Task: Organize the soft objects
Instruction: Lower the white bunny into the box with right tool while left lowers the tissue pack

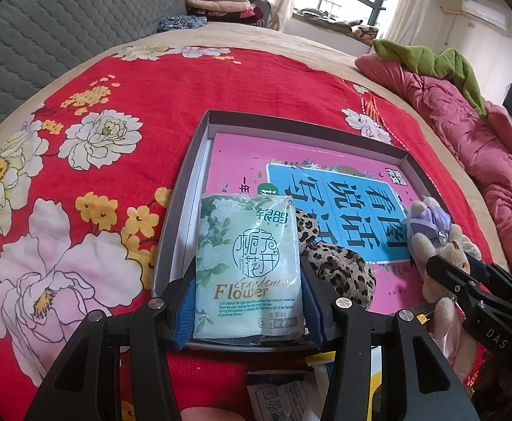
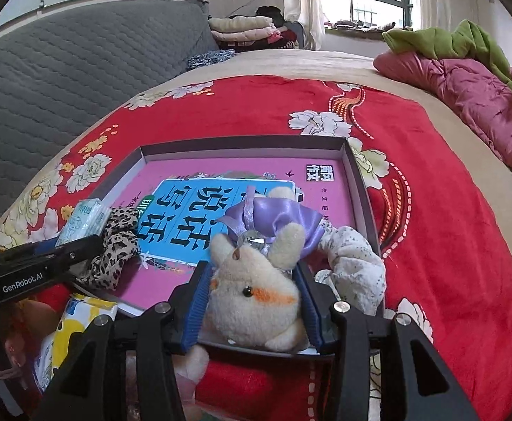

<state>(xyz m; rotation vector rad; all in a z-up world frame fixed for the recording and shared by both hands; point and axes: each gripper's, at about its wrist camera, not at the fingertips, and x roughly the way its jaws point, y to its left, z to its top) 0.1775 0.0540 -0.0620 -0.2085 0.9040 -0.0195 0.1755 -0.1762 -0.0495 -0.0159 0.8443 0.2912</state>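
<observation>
My left gripper point(image 1: 248, 282) is shut on a pale green tissue pack point(image 1: 247, 266) marked "Flower", held over the near left corner of a shallow grey box point(image 1: 200, 137). A leopard-print scrunchie point(image 1: 336, 263) lies in the box beside it. My right gripper point(image 2: 252, 293) is shut on a beige plush toy point(image 2: 252, 298) with a purple bow point(image 2: 277, 217), held over the box's near edge point(image 2: 356, 175). A white speckled scrunchie point(image 2: 356, 263) lies in the box to its right. A pink and blue book point(image 2: 186, 217) lines the box floor.
The box sits on a red floral blanket point(image 1: 150, 87) on a bed. A pink quilt point(image 1: 466, 133) with green cloth point(image 1: 428, 59) lies along the right. A yellow and white pack point(image 2: 77, 319) and a white packet point(image 1: 280, 396) lie near the front. Folded clothes point(image 1: 217, 0) are stacked behind.
</observation>
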